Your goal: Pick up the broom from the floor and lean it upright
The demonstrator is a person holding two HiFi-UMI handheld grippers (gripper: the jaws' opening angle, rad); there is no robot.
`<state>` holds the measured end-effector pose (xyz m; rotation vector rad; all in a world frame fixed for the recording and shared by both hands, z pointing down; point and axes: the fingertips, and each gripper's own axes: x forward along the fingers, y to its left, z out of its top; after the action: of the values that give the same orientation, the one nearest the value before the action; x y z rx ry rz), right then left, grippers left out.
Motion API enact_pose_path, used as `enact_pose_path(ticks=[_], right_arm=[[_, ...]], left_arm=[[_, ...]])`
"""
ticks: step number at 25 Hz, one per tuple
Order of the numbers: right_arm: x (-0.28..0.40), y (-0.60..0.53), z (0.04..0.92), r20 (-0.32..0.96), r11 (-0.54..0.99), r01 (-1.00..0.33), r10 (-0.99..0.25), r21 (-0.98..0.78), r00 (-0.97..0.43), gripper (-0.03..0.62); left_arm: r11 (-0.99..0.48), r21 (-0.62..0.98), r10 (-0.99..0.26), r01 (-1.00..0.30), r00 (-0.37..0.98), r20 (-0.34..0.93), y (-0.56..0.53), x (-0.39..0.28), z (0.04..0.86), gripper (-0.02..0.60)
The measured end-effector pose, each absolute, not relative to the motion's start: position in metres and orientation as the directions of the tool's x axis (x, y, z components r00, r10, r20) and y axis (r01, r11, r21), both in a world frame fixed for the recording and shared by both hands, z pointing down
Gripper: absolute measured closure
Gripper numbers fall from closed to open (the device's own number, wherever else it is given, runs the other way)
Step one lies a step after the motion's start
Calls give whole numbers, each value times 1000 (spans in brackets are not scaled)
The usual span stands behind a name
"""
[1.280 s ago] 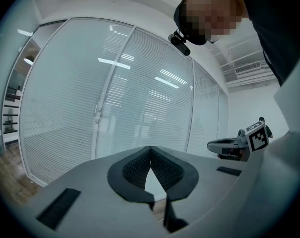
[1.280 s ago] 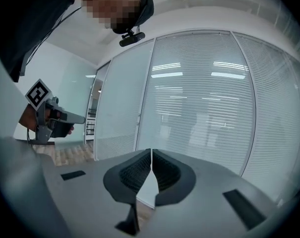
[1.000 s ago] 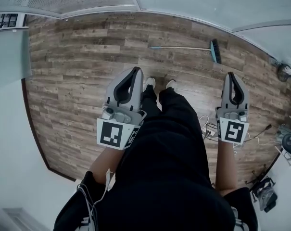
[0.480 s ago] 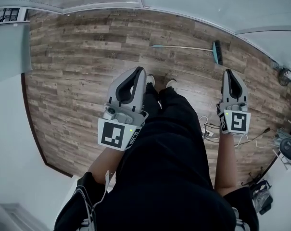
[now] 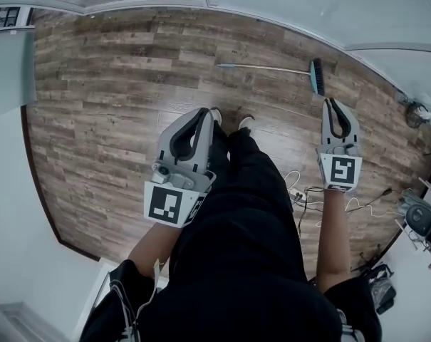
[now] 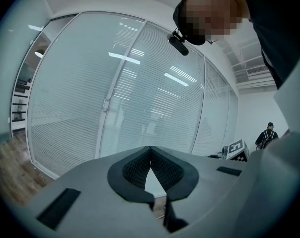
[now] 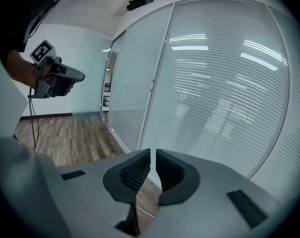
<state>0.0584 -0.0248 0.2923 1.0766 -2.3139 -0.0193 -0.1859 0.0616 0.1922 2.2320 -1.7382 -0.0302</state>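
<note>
The broom (image 5: 272,68) lies flat on the wooden floor ahead of me, its thin handle running left and its dark brush head (image 5: 317,77) at the right. My left gripper (image 5: 204,112) hovers over my feet, well short of the handle. Its jaws (image 6: 150,148) are shut with nothing between them. My right gripper (image 5: 332,103) hangs just below and right of the brush head in the head view, apart from it. Its jaws (image 7: 153,152) are shut and empty. Neither gripper view shows the broom.
A glass wall with blinds (image 6: 140,83) runs along the far side of the floor. Cables (image 5: 300,191) and equipment (image 5: 420,219) lie on the floor at my right. My shoes (image 5: 229,118) stand between the grippers. A person (image 6: 268,134) stands far off.
The right gripper has sunk, tipped further down and come closer to the brush head in the head view. The left gripper has dropped slightly. Both stay shut.
</note>
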Motion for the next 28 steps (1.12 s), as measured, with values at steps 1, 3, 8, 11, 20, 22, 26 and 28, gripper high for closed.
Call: enact_pose_path(ticks=[1,3,8,11,20,22,26,28], right_arm=[[55,-26,298,510,683,-688,-695,247,-507,572],[50,-26,310,532,699,-669,-677,250,-509,571],[42,-32,352,571,731,-636,-640,247,-514,571],[40,-35,383,613,753,-616,-605,233,-508,571],[22,-47,463,688,810,-560,-507,175,-519,508],[16,-51,482,701,821,-540,-497,187,-512,508],[10,-52,510,727,824,-532,-484,193,-487,508],[9,-54,519,736,816,-545,-487,192,-471,508]], left_arm=[[-218,250,-948,-943,266,177,62,-187,193,563],[-225,241,-944,-944,273,185,61,-188,195,563],[-231,254,-940,-939,283,189,53,-184,205,563],[-220,274,-952,-936,268,151,46,-184,202,563],[-185,303,-959,-935,239,152,43,-190,250,563],[-178,309,-959,-934,235,161,44,-193,268,563],[-147,341,-956,-928,222,193,54,-202,303,563],[-127,357,-954,-925,212,210,58,-211,317,563]])
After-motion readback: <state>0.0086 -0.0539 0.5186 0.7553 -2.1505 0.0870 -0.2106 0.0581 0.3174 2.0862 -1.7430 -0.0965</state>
